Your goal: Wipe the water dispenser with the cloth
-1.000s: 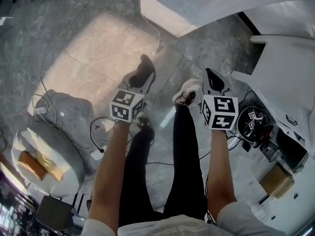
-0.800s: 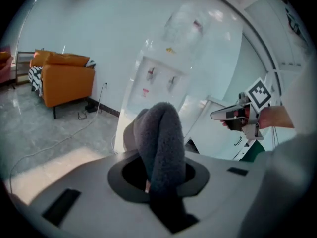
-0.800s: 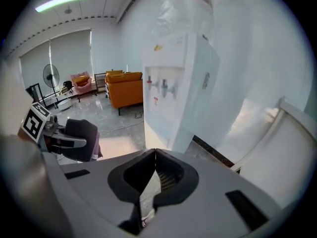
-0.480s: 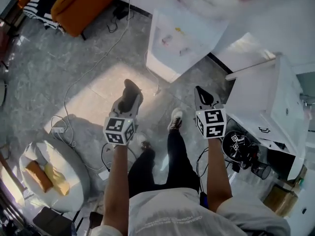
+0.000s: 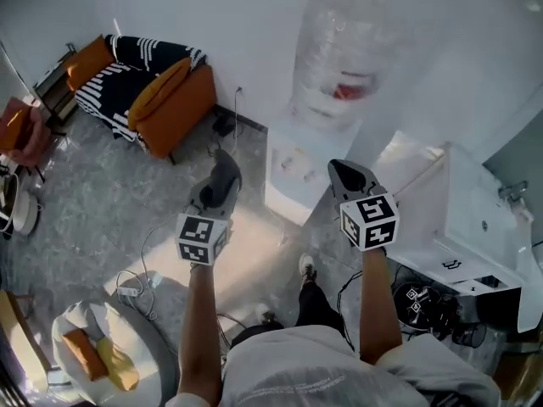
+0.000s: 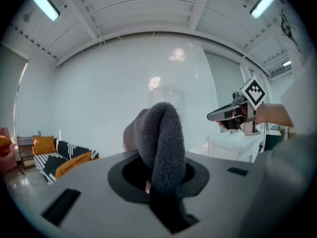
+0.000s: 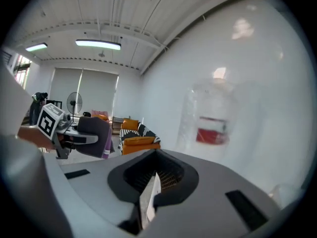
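Water dispenser [image 5: 293, 166] stands upright on the floor [image 5: 102, 202] against the wall, at 12 o'clock from the person, with its clear bottle [image 5: 344, 58] on top, so its long axis runs straight up. The left hand-held gripper [image 5: 219, 185] is clamped on the folded dark grey cloth [image 5: 226, 170], whose thick fold sticks up between the jaws in the left gripper view. The right hand-held gripper [image 5: 349, 176] has its jaws drawn together on nothing.

Seen from the head, the two hand-held grippers flank the dispenser's white body. It lies at about 2 o'clock from the cloth and at 10 o'clock from the empty gripper. Neither touches it, and I cannot tell which hangs closer. The left gripper view puts the faint bottle nearly dead ahead behind the cloth. The coming move is probably a forward reach with the left arm to bring the cloth onto the cabinet or bottle.
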Available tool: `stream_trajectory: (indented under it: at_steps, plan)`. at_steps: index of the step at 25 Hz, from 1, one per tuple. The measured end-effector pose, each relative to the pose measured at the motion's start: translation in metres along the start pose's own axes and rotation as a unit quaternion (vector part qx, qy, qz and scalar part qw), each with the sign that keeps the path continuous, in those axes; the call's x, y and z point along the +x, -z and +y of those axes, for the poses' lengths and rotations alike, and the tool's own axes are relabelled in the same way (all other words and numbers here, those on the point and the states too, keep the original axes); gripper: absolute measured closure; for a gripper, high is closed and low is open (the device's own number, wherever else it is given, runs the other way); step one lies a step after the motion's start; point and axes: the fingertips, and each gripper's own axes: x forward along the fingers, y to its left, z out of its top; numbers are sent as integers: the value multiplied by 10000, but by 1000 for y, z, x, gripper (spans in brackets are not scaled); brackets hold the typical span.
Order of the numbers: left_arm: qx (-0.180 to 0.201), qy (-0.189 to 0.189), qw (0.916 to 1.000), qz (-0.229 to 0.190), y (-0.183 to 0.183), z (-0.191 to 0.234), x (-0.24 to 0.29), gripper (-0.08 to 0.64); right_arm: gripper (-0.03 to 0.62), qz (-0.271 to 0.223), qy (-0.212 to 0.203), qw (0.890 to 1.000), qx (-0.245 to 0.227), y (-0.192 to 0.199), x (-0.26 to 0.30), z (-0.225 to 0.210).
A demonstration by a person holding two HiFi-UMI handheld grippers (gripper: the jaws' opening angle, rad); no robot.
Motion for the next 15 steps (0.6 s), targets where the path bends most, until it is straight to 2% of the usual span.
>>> stream_trajectory:
  at_steps: [4, 7, 12, 15]
  plan:
    - [481, -21, 9975, -515, -81, 5, -16, 477, 577, -447, -34, 9979, -465, -63, -12, 5]
    - [725, -87, 9942, -793, -122, 4, -34, 477, 578, -691, -54, 9953, -676, -95, -23, 12]
    - [752, -121, 9906, -1133, -165, -4, -57, 477, 578, -1032, -282, 9910, -810, -129, -42, 24]
    - [1030, -42, 9885, -1107, -172, -17, -70, 477, 578, -1190, -281, 9884, -902, -144, -54, 31]
